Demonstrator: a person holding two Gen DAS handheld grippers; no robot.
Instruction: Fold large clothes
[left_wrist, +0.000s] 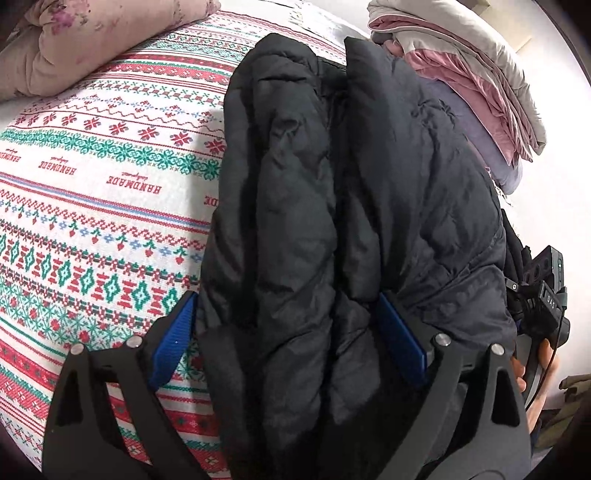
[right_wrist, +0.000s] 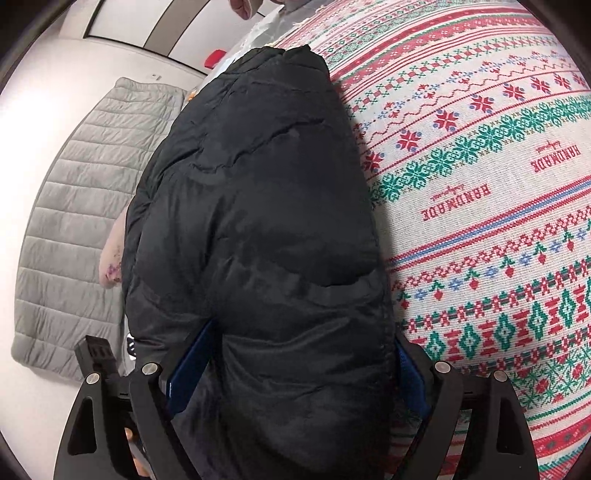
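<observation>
Two tools (left_wrist: 288, 339) (right_wrist: 295, 365) wide, one black jacket (left_wrist: 351, 206) between

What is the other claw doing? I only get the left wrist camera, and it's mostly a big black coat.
Observer: The right claw has the black coat filling the whole gap between its fingers. I can't tell if it's squeezing.
Operator: Is anything on the floor?
Observer: Yes, a grey quilted pad lies flat there, past the coat's far side.
Operator: Anything red down there?
Observer: A small red thing sits by the far wall, too small to identify.
</observation>
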